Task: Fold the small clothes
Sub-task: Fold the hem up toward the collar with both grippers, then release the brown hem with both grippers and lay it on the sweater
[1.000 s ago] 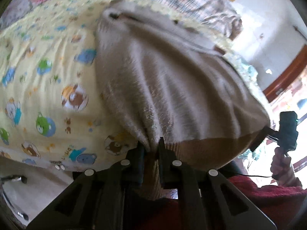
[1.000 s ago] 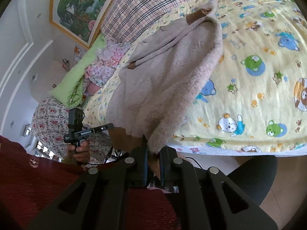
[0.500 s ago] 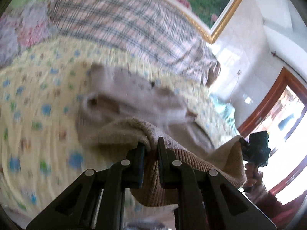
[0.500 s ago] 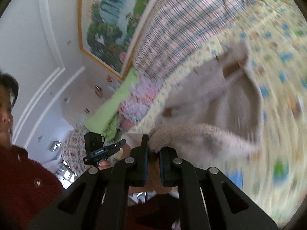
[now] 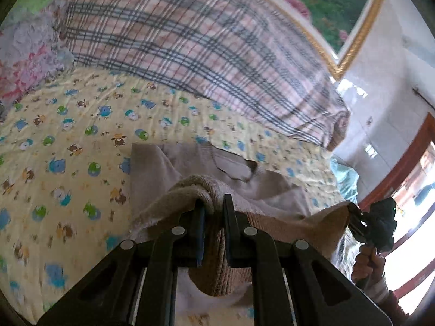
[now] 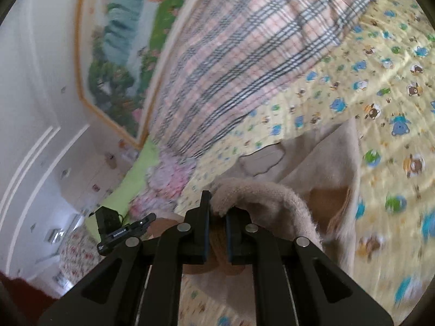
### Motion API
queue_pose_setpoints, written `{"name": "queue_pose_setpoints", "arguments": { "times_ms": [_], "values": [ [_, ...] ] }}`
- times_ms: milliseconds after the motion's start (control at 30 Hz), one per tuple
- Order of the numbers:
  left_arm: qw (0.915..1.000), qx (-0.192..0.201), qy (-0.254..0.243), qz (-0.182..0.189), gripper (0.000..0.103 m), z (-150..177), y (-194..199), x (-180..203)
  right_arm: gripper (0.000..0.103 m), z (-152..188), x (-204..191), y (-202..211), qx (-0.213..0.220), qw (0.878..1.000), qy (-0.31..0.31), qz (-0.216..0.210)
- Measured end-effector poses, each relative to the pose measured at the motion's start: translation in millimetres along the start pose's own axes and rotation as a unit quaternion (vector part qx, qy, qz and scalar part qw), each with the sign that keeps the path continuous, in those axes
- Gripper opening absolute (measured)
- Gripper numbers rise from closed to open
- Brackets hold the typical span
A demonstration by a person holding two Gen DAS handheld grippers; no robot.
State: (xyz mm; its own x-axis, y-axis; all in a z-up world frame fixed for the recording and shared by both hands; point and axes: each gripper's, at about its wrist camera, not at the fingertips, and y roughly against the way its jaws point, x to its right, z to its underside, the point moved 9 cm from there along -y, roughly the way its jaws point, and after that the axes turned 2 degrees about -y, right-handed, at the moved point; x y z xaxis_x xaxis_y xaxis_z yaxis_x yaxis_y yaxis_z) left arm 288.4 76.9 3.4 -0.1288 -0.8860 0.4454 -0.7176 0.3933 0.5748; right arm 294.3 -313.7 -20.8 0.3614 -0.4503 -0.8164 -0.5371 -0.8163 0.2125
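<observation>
Mid first fold: left gripper (image 5: 213,206) and right gripper (image 6: 217,203) each clenched on the fuzzy beige knit sweater's (image 5: 163,171) hem, carrying it over the body; smoothing, further folds left.

The beige garment (image 5: 174,168) no longer hangs stretched over the bed edge and filling the frame: its gripped hem now sits folded up over its own body, low in the centre of both views. The plaid blanket (image 5: 190,43) and framed painting (image 6: 119,54) now fill the upper frame. The left gripper (image 5: 213,206) and right gripper (image 6: 218,203) now sit higher over the yellow cartoon sheet (image 5: 68,141).
</observation>
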Motion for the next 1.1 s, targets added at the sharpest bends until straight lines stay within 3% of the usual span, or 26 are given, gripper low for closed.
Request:
{"name": "queue_pose_setpoints", "arguments": {
  "times_ms": [233,367,600,700,767,833,900,1000,1100],
  "values": [
    [0.9991,-0.030,0.003,-0.030,0.010,-10,-54,-27,0.010,-35,48,-37,0.006,0.998,-0.039,0.049],
    [0.9976,-0.049,0.001,-0.050,0.010,-7,-82,-44,0.010,-42,81,-57,-0.006,0.993,-0.045,0.108],
    [0.9938,-0.085,0.003,-0.072,0.015,-2,-117,-68,0.011,-47,115,-75,-0.026,0.984,-0.054,0.166],
    [0.9937,-0.091,0.016,-0.063,0.019,-2,-116,-72,0.013,-49,125,-73,-0.022,0.982,-0.081,0.167],
    [0.9946,-0.084,0.018,-0.058,0.032,-4,-107,-71,0.014,-51,128,-68,-0.015,0.981,-0.095,0.171],
    [0.9945,-0.071,0.014,-0.076,0.047,-7,-88,-73,0.023,-54,126,-59,-0.003,0.981,-0.101,0.168],
    [0.9944,-0.057,0.016,-0.088,0.054,-7,-69,-73,0.033,-58,121,-44,0.013,0.980,-0.096,0.176],
    [0.9957,-0.059,0.008,-0.072,0.054,5,-48,-56,0.036,-59,101,-23,0.038,0.982,-0.070,0.172],
    [0.9951,-0.086,-0.043,-0.025,0.054,37,-43,-5,0.036,-42,64,-23,0.015,0.988,-0.008,0.153]
  ]
}}
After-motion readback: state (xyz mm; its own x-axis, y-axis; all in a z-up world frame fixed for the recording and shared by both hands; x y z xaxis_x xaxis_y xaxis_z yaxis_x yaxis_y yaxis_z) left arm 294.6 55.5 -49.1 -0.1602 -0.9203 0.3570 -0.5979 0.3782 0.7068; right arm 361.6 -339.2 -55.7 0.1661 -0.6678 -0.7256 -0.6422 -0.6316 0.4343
